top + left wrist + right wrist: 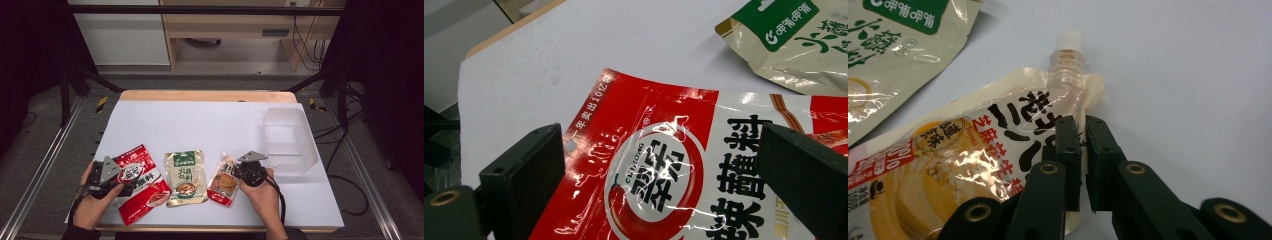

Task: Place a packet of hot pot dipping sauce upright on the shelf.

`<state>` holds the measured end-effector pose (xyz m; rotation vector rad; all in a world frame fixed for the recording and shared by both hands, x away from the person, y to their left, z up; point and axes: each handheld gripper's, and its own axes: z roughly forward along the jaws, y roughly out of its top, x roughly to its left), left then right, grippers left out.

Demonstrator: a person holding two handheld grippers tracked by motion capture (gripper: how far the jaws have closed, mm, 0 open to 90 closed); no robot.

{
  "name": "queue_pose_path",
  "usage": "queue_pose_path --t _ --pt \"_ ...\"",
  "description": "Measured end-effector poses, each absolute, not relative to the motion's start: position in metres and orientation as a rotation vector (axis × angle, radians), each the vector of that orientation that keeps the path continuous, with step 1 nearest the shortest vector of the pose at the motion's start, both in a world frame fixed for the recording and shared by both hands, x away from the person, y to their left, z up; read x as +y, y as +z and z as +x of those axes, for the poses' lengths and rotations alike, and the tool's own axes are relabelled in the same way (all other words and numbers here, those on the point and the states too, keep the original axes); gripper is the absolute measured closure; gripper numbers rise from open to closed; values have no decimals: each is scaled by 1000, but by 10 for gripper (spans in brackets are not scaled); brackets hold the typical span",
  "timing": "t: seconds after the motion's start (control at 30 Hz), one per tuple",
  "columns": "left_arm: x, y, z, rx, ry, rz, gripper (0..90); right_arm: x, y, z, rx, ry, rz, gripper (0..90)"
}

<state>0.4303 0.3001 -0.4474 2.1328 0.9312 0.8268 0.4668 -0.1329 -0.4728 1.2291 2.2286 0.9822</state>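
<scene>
left gripper: over top-left part of red sauce pouch, held in left hand
left fingers: wide apart, nothing gripped; red pouch lies flat between and beneath them in left gripper view, not seen pressing on it
right gripper: at right edge of spouted pouch, held in right hand
right fingers: nearly together, thin slit left; clamped on pouch's right edge just below spout in right gripper view
spouted pouch: cream and red, black lettering, lying flat on tabletop; near front edge, right of centre; white cap points away from person, tilted slightly right
red pouch: flat on tabletop, front-left, turned at an angle, lower corner close to front edge; glossy, white circle logo with chilli
beige pouch: green label at top, flat, between red pouch and spouted pouch; just beside both, touching or not cannot tell
clear plastic box: right side of tabletop, behind and right of right gripper, apart from pouches
tabletop: white sheet over wooden board, wood strip visible at far edge
surroundings: dark frame rails left and right, cables on floor at right
</scene>
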Motion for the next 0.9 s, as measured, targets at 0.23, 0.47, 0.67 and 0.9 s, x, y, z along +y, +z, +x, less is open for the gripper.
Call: queue_pose_path --t 0.23,0.47,0.67,0.9 --pt "298 -444 427 923 712 2083 62 -132 -452 461 2199 1052 1154 882" --pt "282 -427 428 836 632 2084 68 -124 -417 454 2222 1165 983 890" --pt "261 -408 436 754 527 2119 72 -115 -392 453 2258 1239 868 894" --pt "235 -384 442 646 514 2171 95 -104 -374 452 2279 1275 760 896"
